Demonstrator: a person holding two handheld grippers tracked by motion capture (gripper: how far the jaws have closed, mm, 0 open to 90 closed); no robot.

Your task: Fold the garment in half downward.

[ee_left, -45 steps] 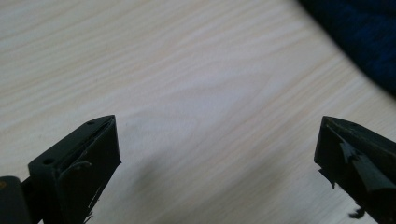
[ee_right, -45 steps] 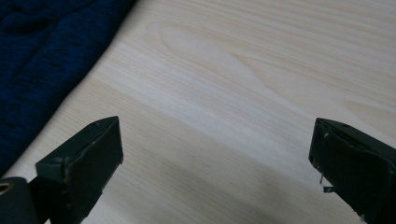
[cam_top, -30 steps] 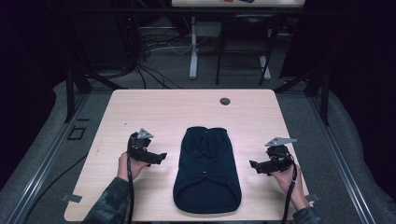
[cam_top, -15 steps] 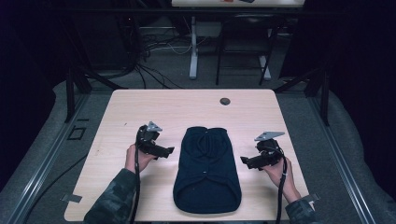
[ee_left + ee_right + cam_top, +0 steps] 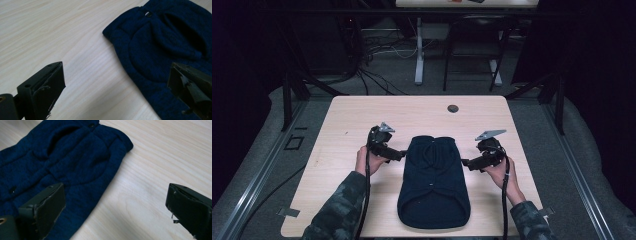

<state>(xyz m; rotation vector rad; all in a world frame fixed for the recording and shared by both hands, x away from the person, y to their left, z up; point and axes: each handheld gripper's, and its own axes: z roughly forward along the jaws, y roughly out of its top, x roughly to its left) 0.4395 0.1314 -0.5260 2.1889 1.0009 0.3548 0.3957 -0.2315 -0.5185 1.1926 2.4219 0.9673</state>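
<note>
A dark navy knitted garment (image 5: 433,180) lies flat in the middle of the light wooden table (image 5: 347,125), its wider hem toward the near edge. My left gripper (image 5: 401,155) is at the garment's upper left edge, jaws wide apart, one over bare wood and one over the knit (image 5: 160,50). My right gripper (image 5: 465,162) mirrors it at the upper right edge, open, straddling the cloth's border (image 5: 82,162). Nothing is held between either pair of jaws. A small button (image 5: 148,14) shows near the garment's far end.
A small dark round object (image 5: 453,108) sits near the table's far edge. Behind the table stand metal frame legs and loose cables (image 5: 377,50) on the floor. Bare wood lies left and right of the garment.
Both grippers have moved inward and forward from the table's sides to the garment's upper edges. The garment has not moved.
</note>
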